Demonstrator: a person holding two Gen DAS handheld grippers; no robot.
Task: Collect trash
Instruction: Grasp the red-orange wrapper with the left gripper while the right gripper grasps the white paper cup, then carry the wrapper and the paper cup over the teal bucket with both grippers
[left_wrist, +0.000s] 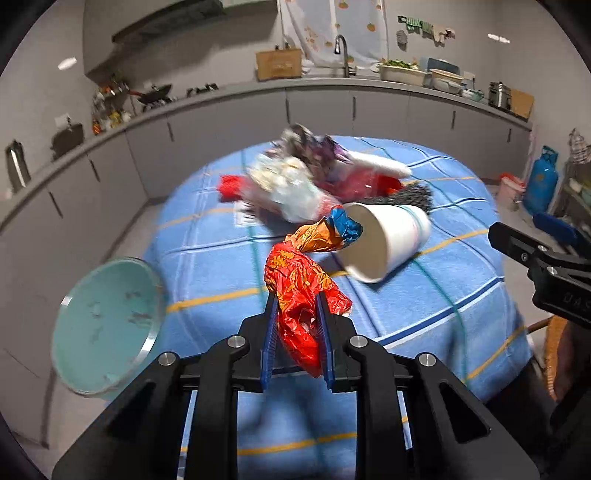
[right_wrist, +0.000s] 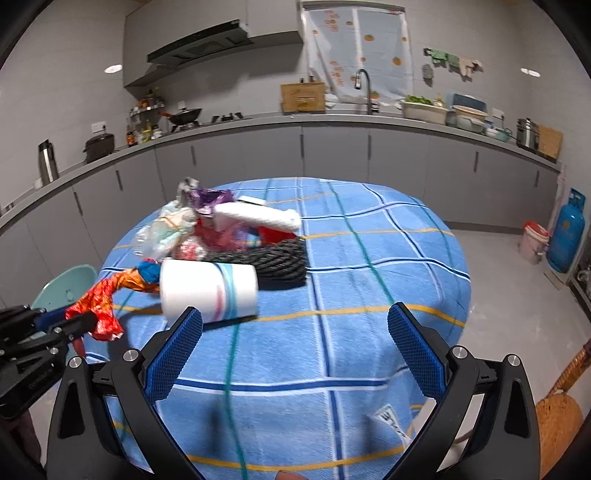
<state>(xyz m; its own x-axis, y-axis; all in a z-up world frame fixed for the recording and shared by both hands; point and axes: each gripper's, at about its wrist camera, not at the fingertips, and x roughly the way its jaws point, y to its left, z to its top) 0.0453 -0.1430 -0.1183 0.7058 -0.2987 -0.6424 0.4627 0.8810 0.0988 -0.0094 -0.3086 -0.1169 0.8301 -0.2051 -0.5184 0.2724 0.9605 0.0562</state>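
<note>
Teal bin (left_wrist: 105, 326) is seen at the far left, just off the table's edge, and apart from a few small dark scraps on its inside nothing much can be made out in it. Next over, the left gripper (left_wrist: 296, 300) is clamped narrow on a crinkly red-orange wrapper (left_wrist: 301, 288), whose blue-tipped far end reaches the mouth of a white paper cup (left_wrist: 384, 242); whether it is actually tucked inside can't be told. So the step in hand is judged to be carrying that wrapper off the blue plaid tablecloth (left_wrist: 443, 295) and over to the bin, which means a swing left and a release above the opening, ideally without the cup getting dragged along. The cup is lying on its side and looks empty inside from the left wrist view. Behind it, a pile of wrappers and plastic (right_wrist: 192, 225) is left on the cloth with a dark coiled rope (right_wrist: 280, 262). Over on the right, the right gripper (right_wrist: 295, 321) is held wide open with nothing between its fingers, hovering near the cup.
</note>
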